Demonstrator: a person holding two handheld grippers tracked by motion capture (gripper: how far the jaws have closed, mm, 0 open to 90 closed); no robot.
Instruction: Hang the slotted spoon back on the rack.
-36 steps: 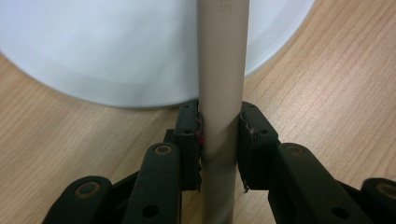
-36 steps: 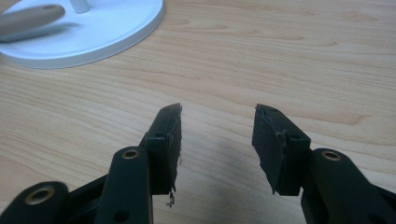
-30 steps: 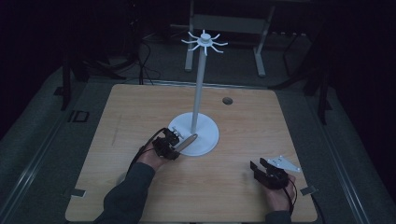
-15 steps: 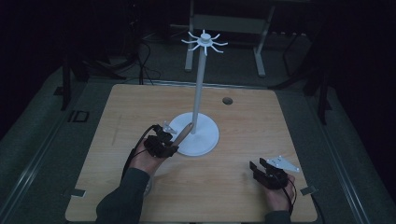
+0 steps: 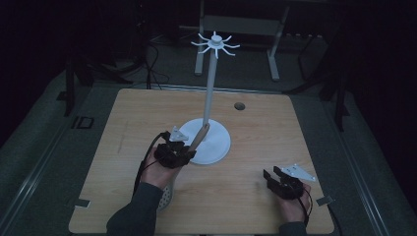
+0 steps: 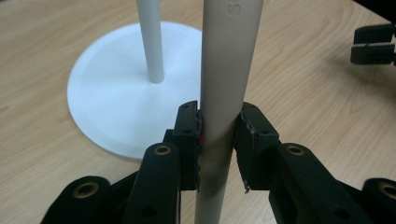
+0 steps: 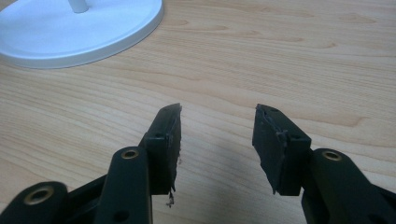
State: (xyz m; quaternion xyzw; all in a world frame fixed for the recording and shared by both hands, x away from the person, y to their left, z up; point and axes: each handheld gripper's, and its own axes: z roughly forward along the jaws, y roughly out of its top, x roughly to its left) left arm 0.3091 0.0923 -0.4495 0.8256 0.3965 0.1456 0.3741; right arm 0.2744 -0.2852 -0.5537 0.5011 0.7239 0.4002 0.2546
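Observation:
A white stand with a round base [image 5: 214, 141] and a tall pole [image 5: 210, 81] topped by spoked hooks [image 5: 215, 43] rises mid-table. My left gripper [image 5: 188, 149] is shut on a pale beige tube [image 5: 198, 137], which slants up over the base's left edge. Seen from the left gripper view, the tube [image 6: 227, 70] runs up between the jaws, held at the left gripper [image 6: 219, 140], with the base [image 6: 121, 93] behind. My right gripper [image 5: 273, 175] rests open near the front right of the table; in its own view the right gripper [image 7: 217, 128] holds nothing over bare wood.
The wooden table [image 5: 147, 118] has a small dark hole [image 5: 239, 105] behind the stand. A whitish object [image 5: 166, 195] lies under the left forearm near the front edge. The stand's base [image 7: 79, 32] lies to the right gripper's far left. Dark floor and a frame surround the table.
My left gripper has lifted the tube from lying low beside the base to a steeper slant and drawn slightly left and toward me. The right gripper has stayed put.

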